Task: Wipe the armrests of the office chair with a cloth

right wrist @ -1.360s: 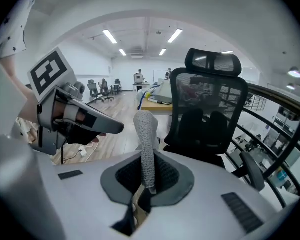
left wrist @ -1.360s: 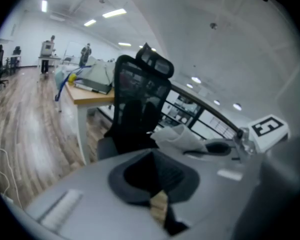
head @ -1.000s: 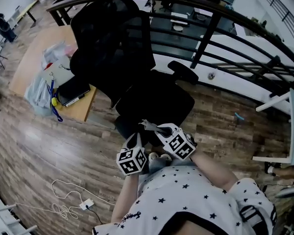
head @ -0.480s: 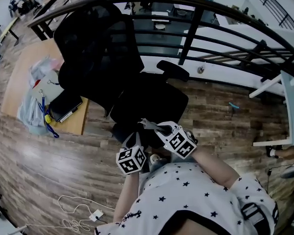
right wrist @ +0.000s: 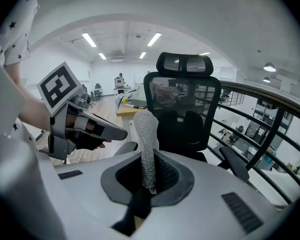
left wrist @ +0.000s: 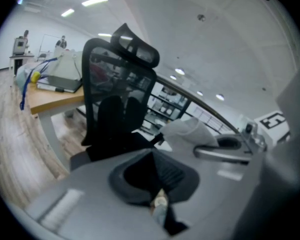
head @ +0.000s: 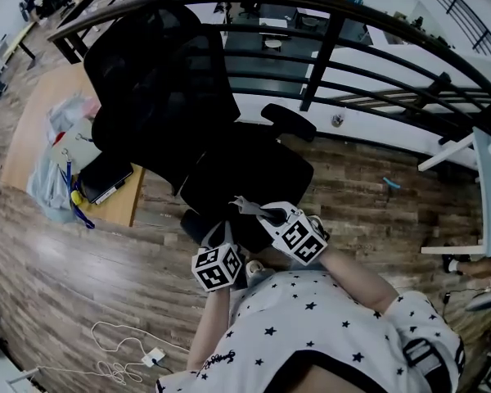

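Right gripper view: cloth (right wrist: 146, 149) in right claw (right wrist: 148, 181)

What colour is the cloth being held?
White cloth, clearest in the right gripper view.

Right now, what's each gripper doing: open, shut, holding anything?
Left gripper: shut, nothing visible between its jaws.
Right gripper: shut on the cloth.

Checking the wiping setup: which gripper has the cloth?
The right gripper: a white cloth stands pinched between its jaws; the left gripper is shut and empty.
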